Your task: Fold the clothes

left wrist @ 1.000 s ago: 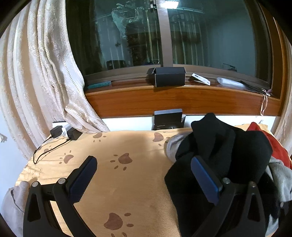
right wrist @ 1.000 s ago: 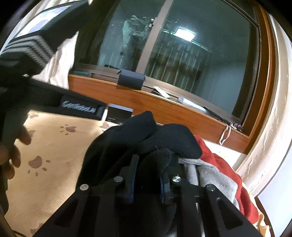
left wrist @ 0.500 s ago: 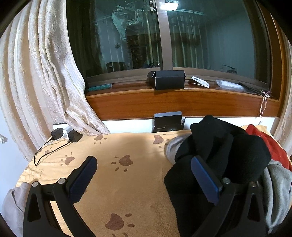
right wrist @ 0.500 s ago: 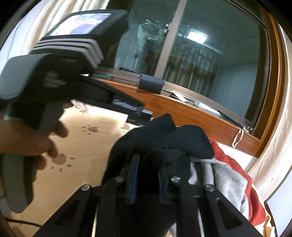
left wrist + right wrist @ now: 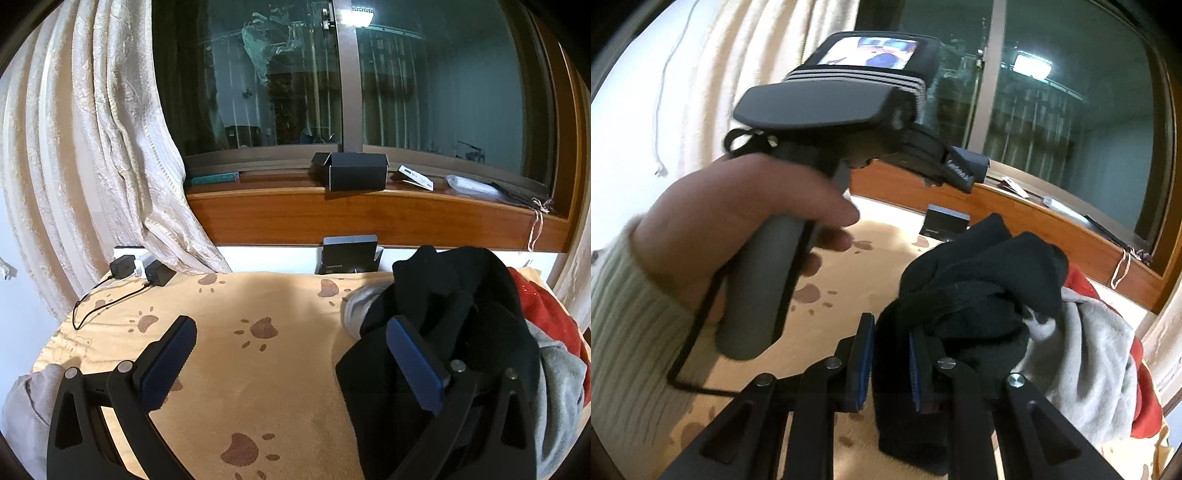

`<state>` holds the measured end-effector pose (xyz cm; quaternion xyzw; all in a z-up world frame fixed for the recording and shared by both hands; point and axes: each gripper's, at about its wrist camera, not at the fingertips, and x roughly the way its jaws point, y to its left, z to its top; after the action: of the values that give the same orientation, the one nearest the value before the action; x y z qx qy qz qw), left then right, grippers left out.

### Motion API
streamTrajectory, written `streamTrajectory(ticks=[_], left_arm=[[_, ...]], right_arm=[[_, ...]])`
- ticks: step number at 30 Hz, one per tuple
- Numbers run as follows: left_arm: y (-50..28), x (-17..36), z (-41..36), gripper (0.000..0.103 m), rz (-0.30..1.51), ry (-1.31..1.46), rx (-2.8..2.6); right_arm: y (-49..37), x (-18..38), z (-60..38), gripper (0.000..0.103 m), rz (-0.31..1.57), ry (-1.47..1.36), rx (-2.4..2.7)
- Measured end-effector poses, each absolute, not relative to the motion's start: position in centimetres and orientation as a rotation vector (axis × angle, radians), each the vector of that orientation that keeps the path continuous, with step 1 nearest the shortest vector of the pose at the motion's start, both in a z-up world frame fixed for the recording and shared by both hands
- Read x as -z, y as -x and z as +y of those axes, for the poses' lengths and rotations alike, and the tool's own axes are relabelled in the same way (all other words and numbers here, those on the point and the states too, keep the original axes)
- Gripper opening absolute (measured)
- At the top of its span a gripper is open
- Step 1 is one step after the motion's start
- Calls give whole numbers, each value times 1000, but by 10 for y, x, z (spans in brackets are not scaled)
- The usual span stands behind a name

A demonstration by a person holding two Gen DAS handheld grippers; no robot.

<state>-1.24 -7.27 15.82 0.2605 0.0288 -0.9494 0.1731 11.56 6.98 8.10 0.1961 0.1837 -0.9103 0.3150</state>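
Right tongs pinching black garment, left tongs spread, open black box on windowsill

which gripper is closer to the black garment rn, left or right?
Right. The right gripper is clamped on a fold of the black garment. The left gripper is open over the paw-print blanket, garment only behind its right finger.
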Motion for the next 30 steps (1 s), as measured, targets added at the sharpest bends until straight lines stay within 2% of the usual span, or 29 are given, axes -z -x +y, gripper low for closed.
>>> streamTrajectory(ticks=[8, 13, 16, 22, 27, 30], left_arm=[[-3, -160, -76, 103, 92, -753, 2722], [-29, -136, -85, 103, 34, -864, 2736], [-51, -117, -101, 103, 59, -928, 2681], [-86, -88, -123, 103, 136, -969, 2546], [-89, -73, -107, 103, 86, -1025, 2551], [-87, -68, -88, 103, 36, -1055, 2583]], right_arm=[[-105, -90, 84, 19, 406, -557, 2401], [-97, -94, 86, 19, 358, -592, 2377], [-92, -93, 82, 19, 329, -616, 2364], [-82, -95, 68, 19, 414, -578, 2478], [-75, -98, 68, 19, 561, -477, 2657], [-60, -101, 87, 19, 550, -496, 2740]])
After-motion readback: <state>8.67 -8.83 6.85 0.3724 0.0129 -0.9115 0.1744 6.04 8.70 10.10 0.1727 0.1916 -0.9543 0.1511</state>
